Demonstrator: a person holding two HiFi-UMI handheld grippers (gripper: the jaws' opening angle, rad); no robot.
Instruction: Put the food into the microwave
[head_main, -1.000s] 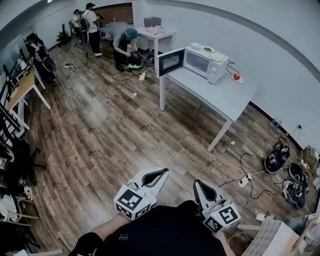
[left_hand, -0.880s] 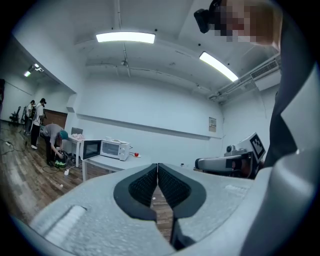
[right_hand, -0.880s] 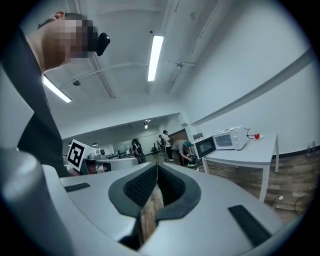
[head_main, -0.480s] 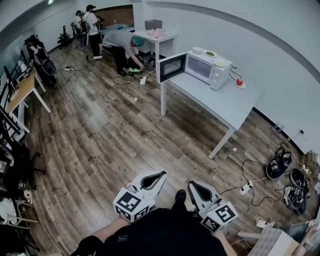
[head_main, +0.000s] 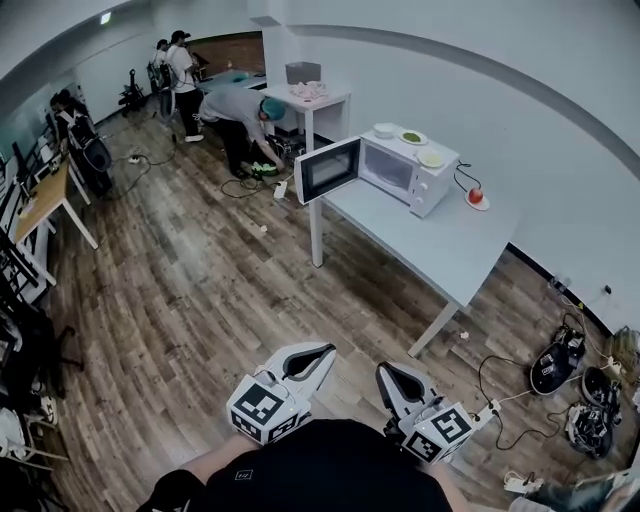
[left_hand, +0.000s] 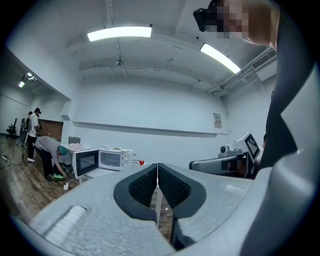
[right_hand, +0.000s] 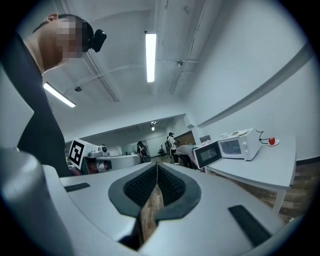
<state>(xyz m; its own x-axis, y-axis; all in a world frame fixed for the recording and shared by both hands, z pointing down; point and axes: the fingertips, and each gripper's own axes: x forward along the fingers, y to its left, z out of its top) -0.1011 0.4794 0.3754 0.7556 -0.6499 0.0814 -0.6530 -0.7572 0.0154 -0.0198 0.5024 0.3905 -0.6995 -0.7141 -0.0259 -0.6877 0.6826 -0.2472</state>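
Wood-plank floor (head_main: 200, 290) fills most of the head view, and a grey table (head_main: 440, 250) stands by the far wall, ahead of you and to the right. On it sits the white microwave (head_main: 400, 172), its door (head_main: 327, 170) swung wide open toward the room. The food is all up there: three small dishes (head_main: 411, 137) on the microwave's roof, one holding something green, and a red fruit (head_main: 476, 196) on a saucer on the tabletop, just right of the oven. Which of these you are meant to load I cannot tell. Your left gripper (head_main: 323, 350) and right gripper (head_main: 384, 372) show at the bottom edge, side by side, both aimed ahead and well apart from the table. Other people (head_main: 240, 105) work at the back of the room.

From the left gripper view, the jaws are pressed together with nothing between them. Microwave and fruit sit small, ahead and left of the jaw line, with the right gripper alongside at the right.

From the right gripper view, the jaws likewise meet at the tips, empty, with only floor showing through the slit below. Table, open door and fruit lie ahead and to the right.

So the food lies ahead, between the two lines of aim. I judge the right gripper nearer the fruit, while the open door hangs on the left gripper's side. You must cross the floor before either can reach.
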